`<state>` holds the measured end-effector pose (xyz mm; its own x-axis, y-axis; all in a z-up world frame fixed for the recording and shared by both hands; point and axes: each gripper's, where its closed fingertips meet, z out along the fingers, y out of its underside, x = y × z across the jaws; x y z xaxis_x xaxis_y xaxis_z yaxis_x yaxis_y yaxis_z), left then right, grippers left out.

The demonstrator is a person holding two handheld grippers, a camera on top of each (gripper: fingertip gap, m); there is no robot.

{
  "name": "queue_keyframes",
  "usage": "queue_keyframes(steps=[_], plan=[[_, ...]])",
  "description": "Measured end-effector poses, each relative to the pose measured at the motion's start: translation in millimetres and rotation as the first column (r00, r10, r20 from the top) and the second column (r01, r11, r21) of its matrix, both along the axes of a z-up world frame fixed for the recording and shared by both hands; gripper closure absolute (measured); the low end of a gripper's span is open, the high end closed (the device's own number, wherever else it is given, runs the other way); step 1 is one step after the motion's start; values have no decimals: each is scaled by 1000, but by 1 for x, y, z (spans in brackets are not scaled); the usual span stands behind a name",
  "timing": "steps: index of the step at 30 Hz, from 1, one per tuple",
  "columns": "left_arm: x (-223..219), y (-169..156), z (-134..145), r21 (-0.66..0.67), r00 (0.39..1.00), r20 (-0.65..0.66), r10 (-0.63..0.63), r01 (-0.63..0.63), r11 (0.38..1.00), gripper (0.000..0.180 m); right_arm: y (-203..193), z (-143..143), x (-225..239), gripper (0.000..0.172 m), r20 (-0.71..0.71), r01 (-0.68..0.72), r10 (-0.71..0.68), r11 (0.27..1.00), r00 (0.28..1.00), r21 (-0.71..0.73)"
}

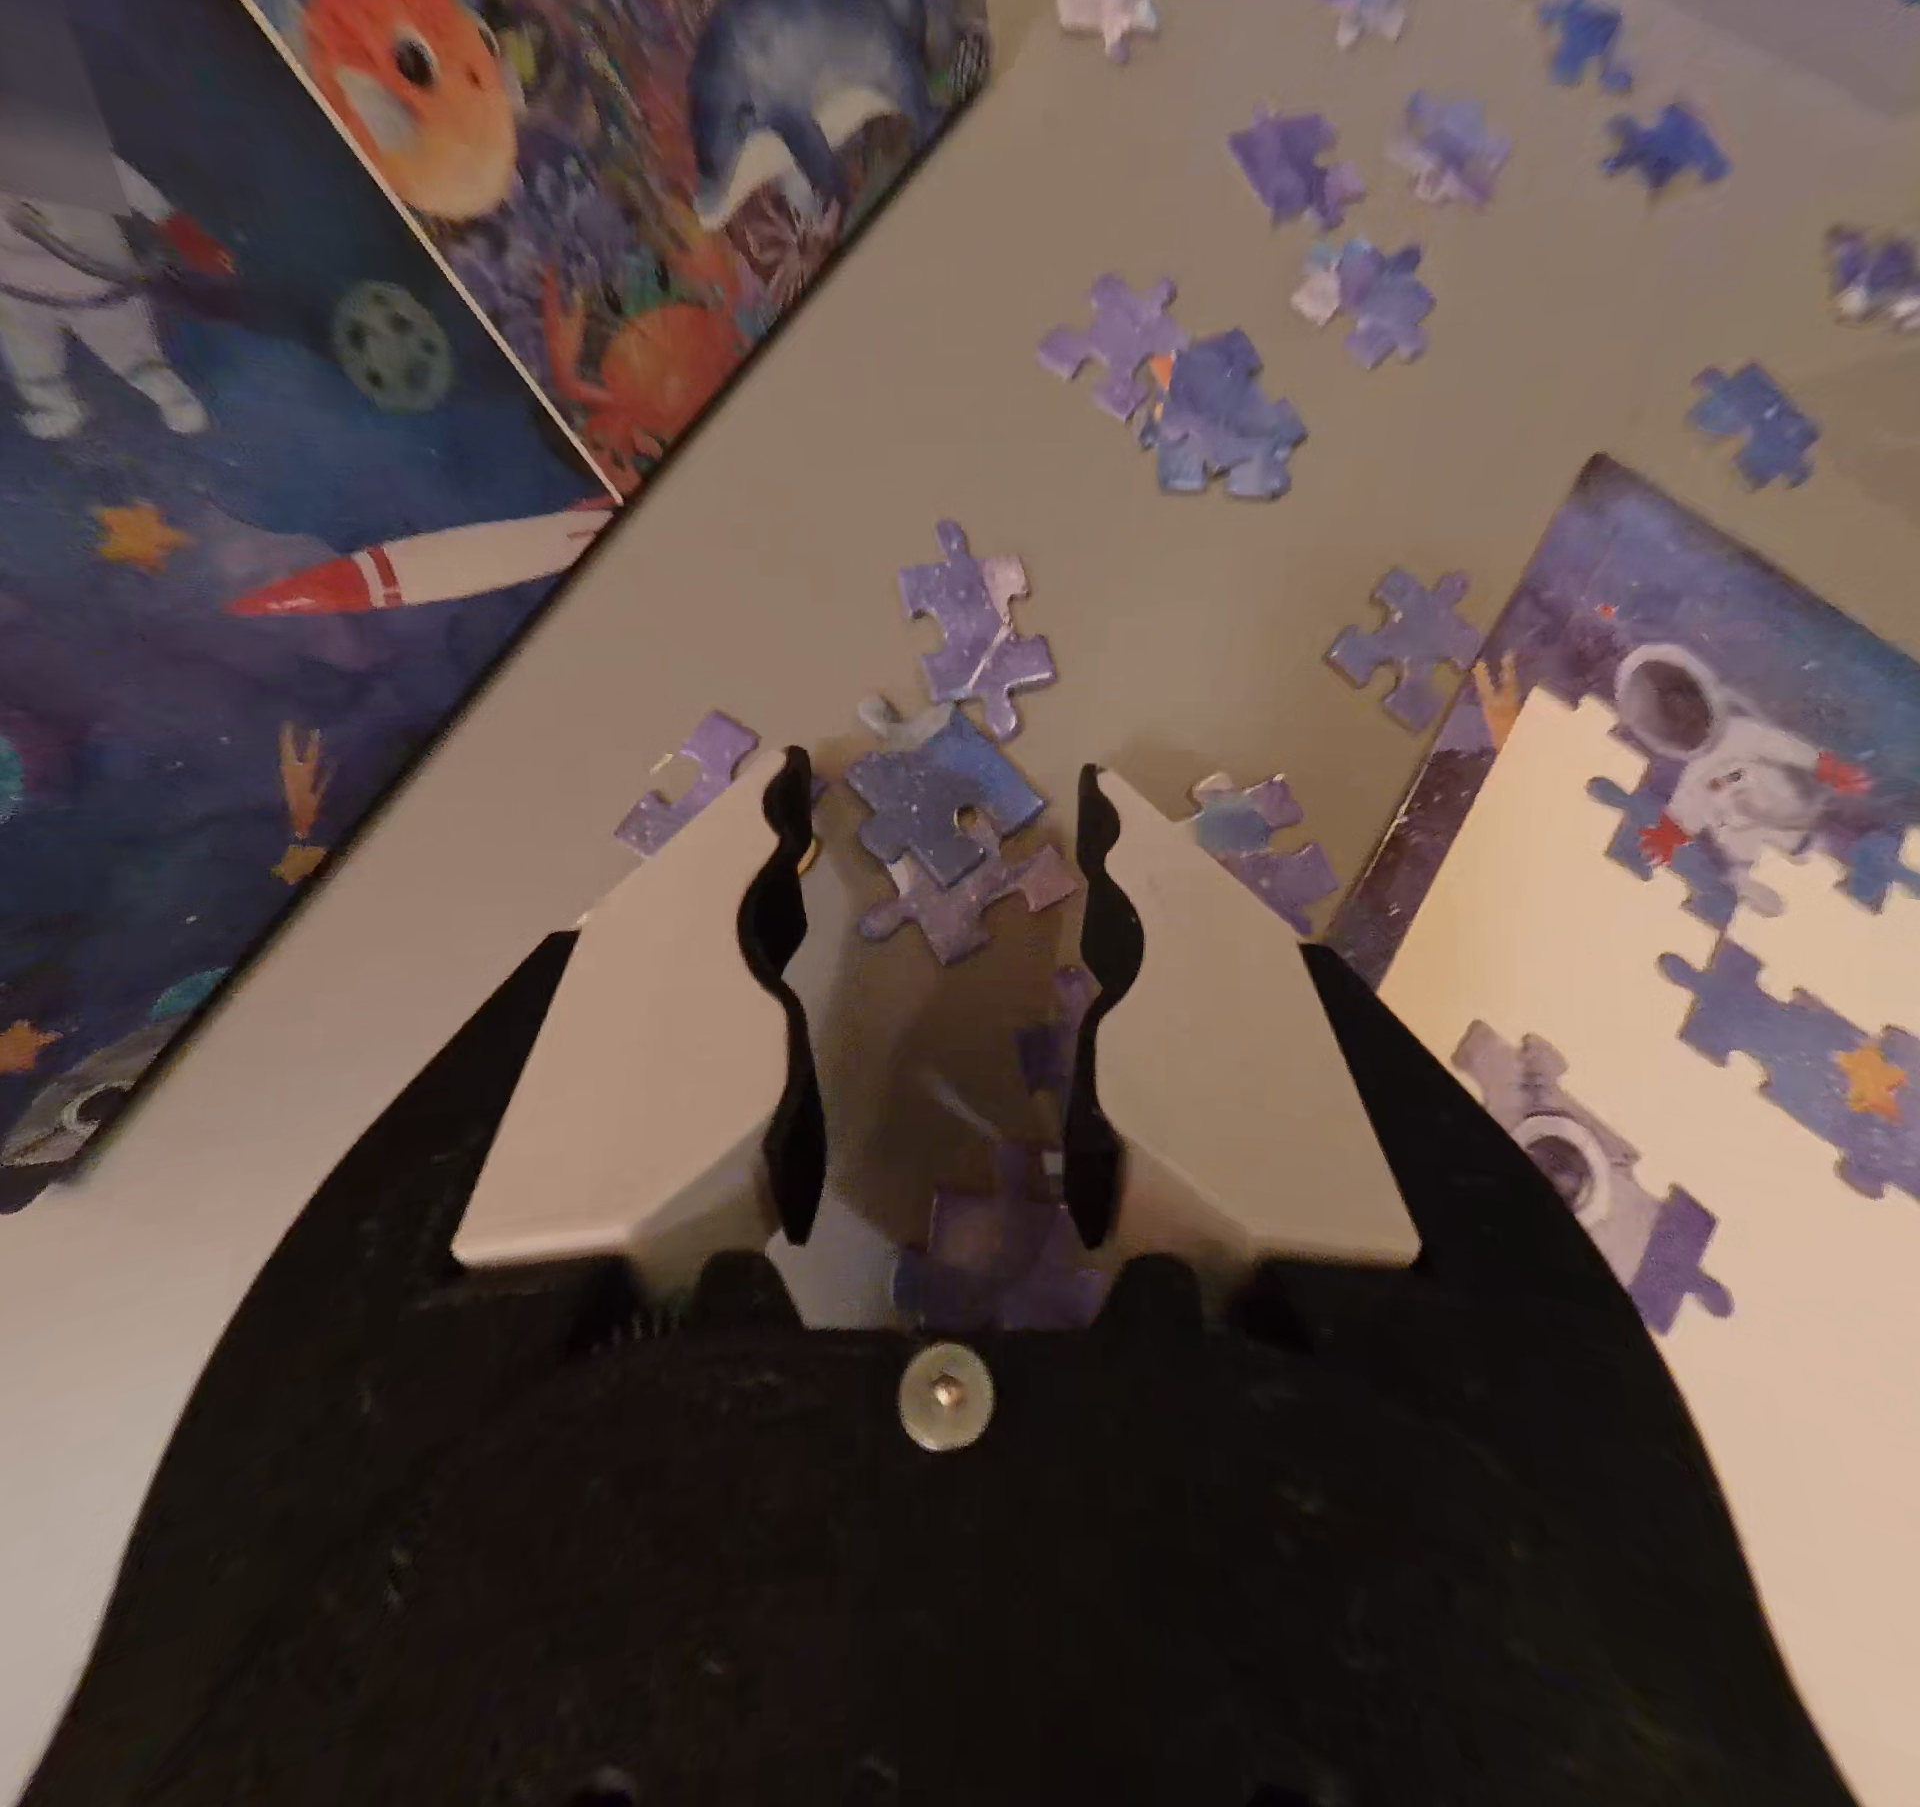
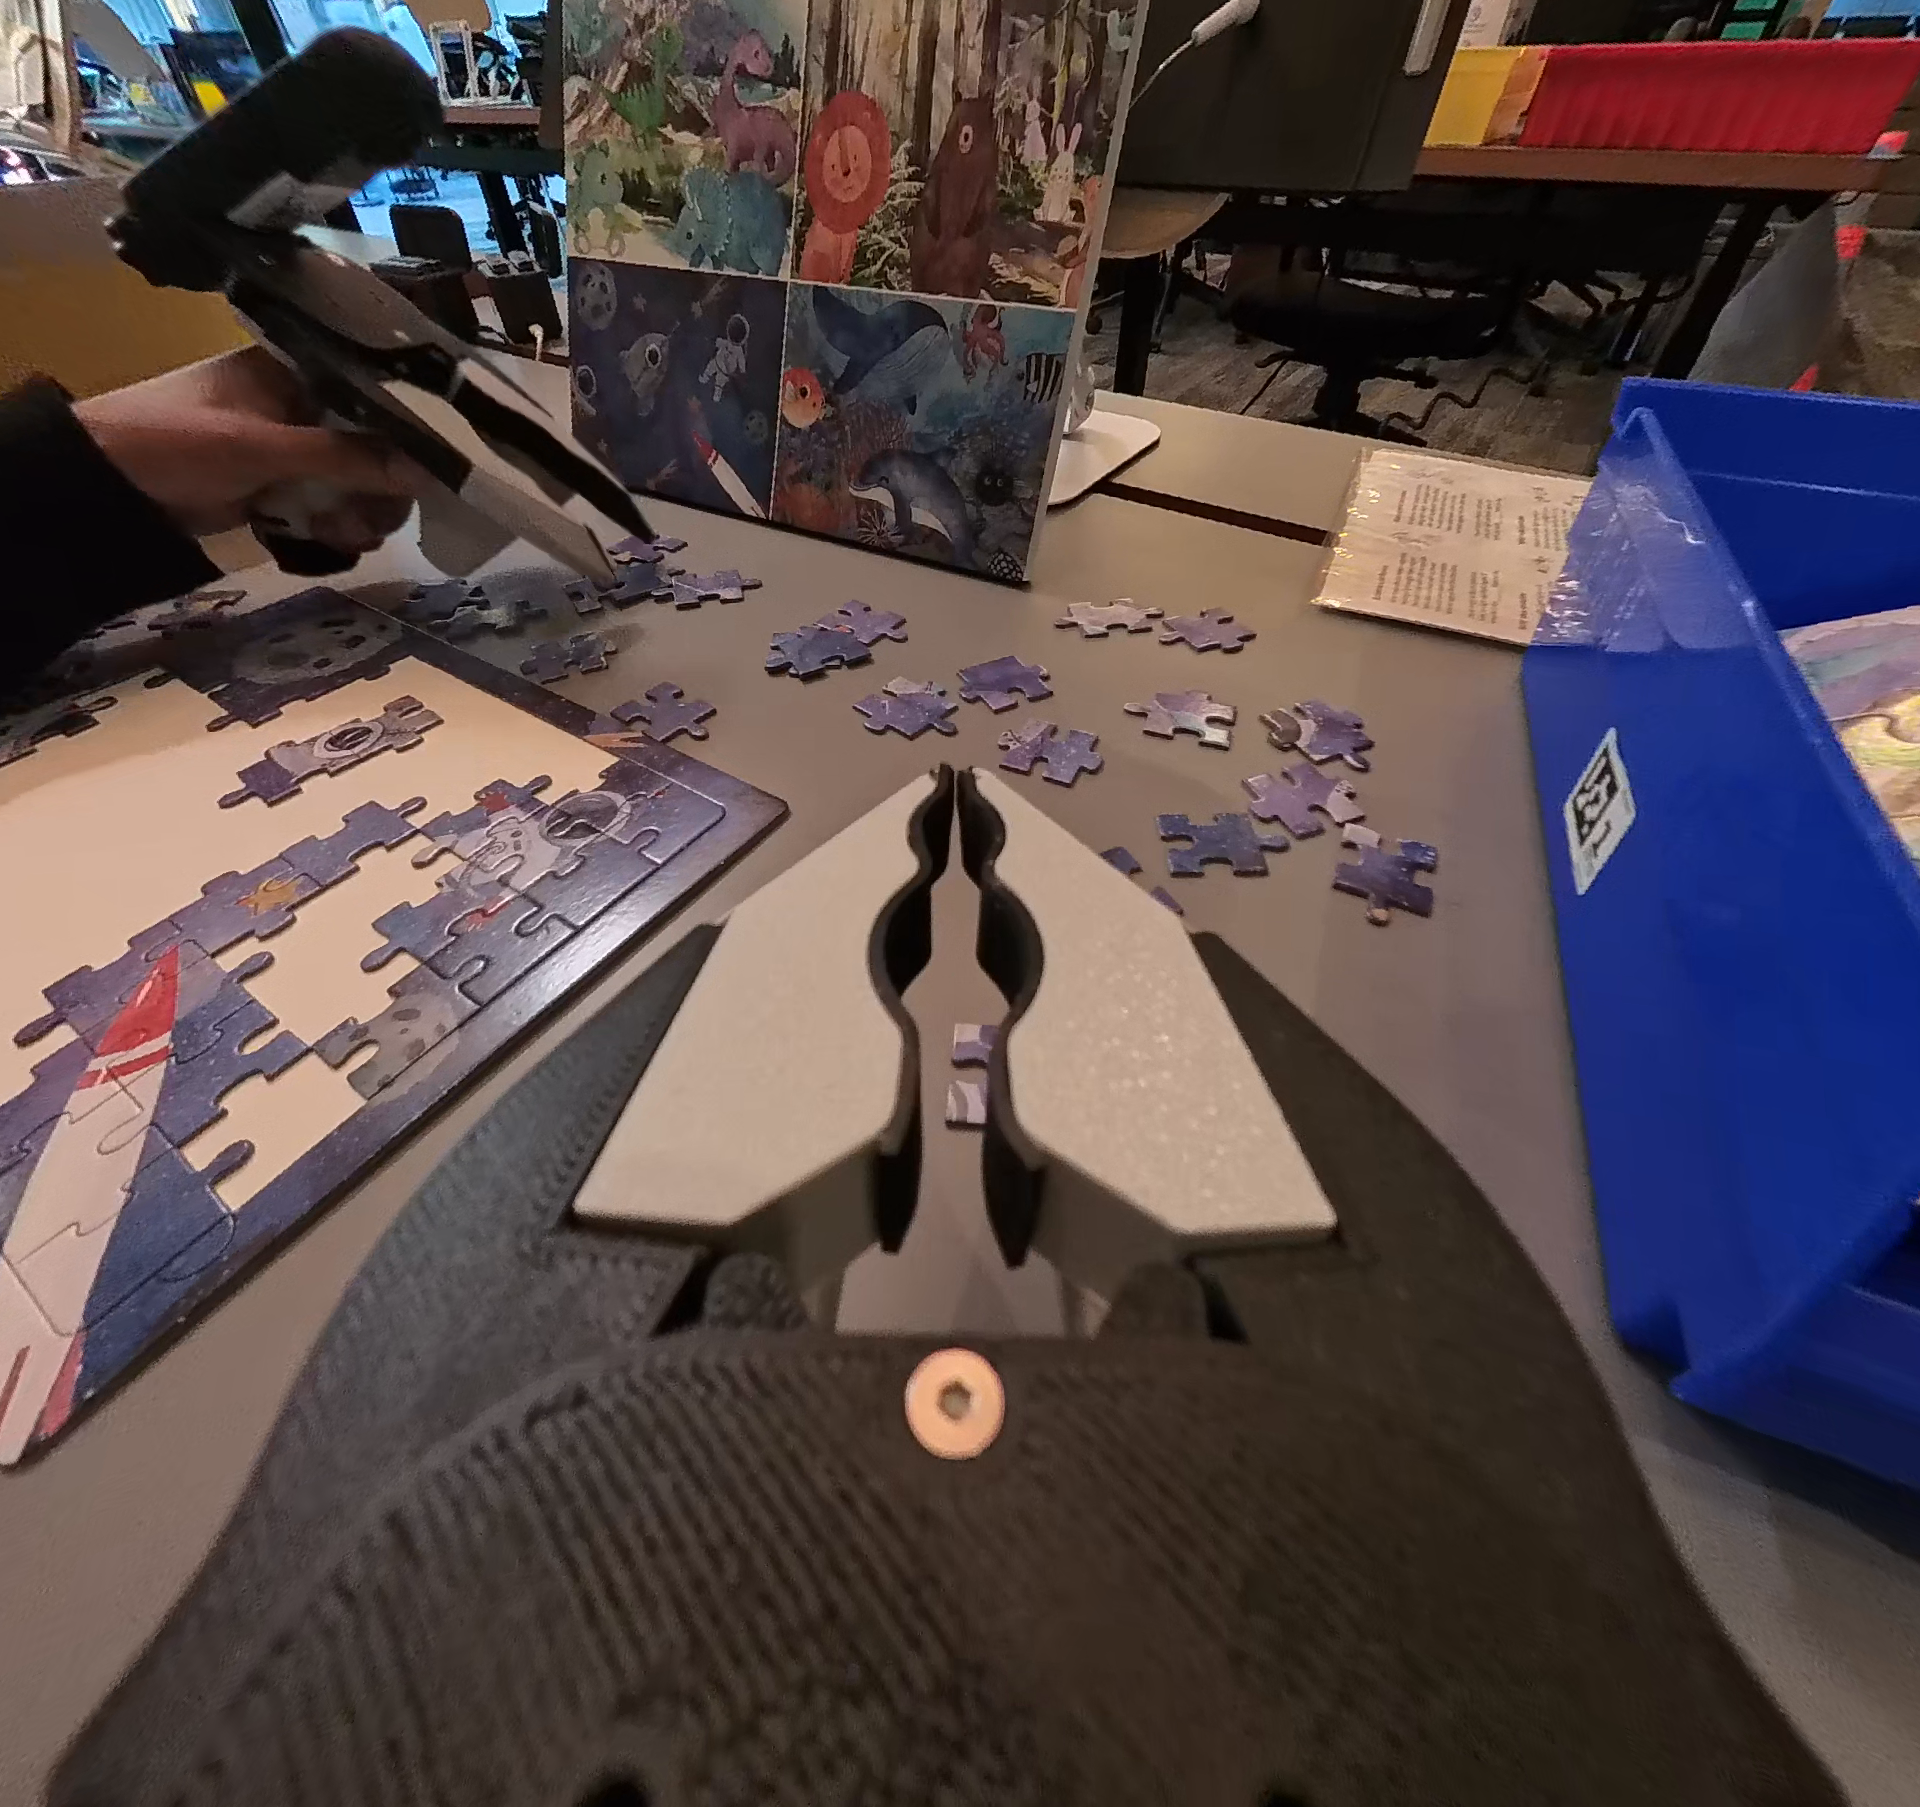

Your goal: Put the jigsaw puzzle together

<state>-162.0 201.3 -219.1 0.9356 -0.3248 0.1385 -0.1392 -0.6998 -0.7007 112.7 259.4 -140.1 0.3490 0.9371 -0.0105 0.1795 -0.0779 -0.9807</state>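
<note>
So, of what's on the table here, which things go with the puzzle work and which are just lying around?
With the puzzle:
- puzzle tray, partly filled
- loose purple pieces
- two overlapping pieces between the open left tool's fingers, untouched
- upright picture board

Lying about:
- blue bin
- printed sheet
- right tool, shut, grasping nothing

blue bin (image 2: 1704, 978) | printed sheet (image 2: 1455, 552) | picture board (image 2: 831, 251) | table (image 2: 1351, 1082)

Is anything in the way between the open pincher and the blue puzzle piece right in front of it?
Nothing visible. The left gripper stands open, and the blue puzzle piece lies between its fingertips on another purple piece, on the grey table.
</note>
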Motion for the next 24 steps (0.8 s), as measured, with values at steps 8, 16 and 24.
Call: queue_keyframes(steps=[8, 16, 24], plan=[[3, -5, -7, -36, 996, -74, -46, 43, 998, 144, -1, 0, -1, 172, 2, -7, 7, 1000, 1000, 0], [6, -4, 17, 37, 993, -112, -43, 47, 998, 164, -1, 0, -1, 172, 1, -5, 5, 1000, 1000, -1], [4, -7, 7, -23, 996, -85, -21, 19, 1000, 145, -1, 0, 0, 172, 0, -6, 6, 1000, 1000, -1]])
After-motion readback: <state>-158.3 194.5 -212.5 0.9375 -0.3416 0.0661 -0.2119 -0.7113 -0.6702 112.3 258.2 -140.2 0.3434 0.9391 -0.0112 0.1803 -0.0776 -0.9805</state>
